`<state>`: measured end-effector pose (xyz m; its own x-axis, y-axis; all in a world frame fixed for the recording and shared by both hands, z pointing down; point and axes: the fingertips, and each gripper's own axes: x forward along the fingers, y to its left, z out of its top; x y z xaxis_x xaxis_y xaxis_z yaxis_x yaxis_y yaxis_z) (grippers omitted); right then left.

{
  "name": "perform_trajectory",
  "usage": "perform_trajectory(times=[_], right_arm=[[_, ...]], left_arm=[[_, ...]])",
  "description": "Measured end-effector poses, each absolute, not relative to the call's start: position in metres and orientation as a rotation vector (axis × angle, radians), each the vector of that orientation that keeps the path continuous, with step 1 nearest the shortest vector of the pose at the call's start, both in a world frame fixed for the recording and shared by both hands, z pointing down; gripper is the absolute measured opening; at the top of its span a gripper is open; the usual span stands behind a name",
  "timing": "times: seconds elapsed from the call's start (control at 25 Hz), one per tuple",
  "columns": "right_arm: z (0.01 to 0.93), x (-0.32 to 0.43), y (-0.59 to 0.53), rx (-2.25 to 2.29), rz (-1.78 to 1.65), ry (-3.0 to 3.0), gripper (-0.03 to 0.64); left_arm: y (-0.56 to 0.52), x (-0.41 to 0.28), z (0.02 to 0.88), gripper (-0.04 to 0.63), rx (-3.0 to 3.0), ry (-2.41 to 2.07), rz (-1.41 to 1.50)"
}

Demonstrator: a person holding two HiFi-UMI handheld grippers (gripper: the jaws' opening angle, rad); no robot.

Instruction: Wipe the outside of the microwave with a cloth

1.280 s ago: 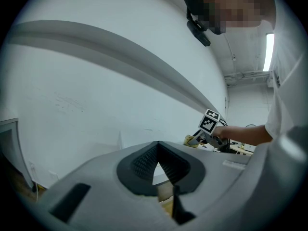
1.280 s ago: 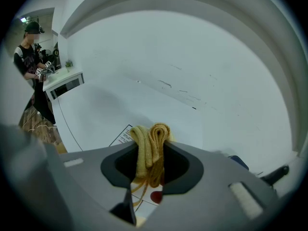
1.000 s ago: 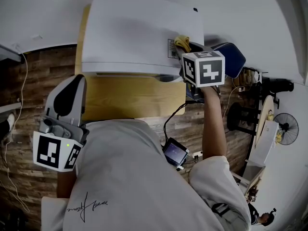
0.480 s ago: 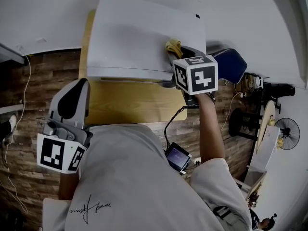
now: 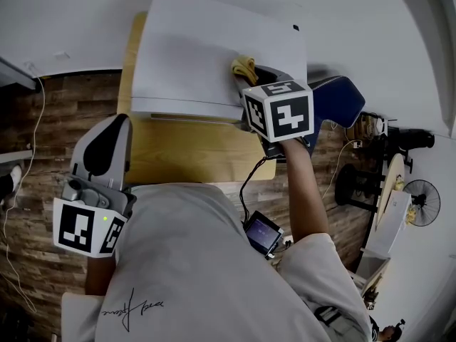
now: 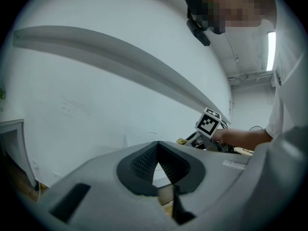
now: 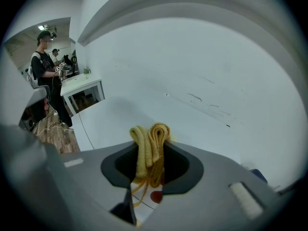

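Leftward across the microwave (image 5: 192,55) top go the right tongs (image 5: 247,75), clamped on the cloth (image 5: 241,65) to wipe; left tongs (image 5: 114,123) closed, empty, well behind.

Wooden table (image 5: 187,150), blue chair (image 5: 340,98), fan (image 5: 422,197)

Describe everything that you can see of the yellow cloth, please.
The yellow cloth looks like soft, ribbed fabric, bunched into two thick rolls. The right gripper is shut on it, so the rolls stick out past the jaw tips while thin loose strands hang down between the jaws. In the head view it sits on the white top of the microwave, toward its right side, apparently pressed against that surface.
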<state>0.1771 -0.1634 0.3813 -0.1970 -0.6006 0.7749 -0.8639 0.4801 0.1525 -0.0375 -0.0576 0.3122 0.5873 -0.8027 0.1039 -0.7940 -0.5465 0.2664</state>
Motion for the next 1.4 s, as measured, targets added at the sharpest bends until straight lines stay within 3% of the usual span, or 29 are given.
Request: perform_trajectory(times=[1.4], right_arm=[[0.383, 0.038, -0.177, 0.991, 0.350, -2.093, 0.118]], left_arm=[[-0.056, -0.063, 0.321, -0.003, 2.482, -1.366, -0.044]])
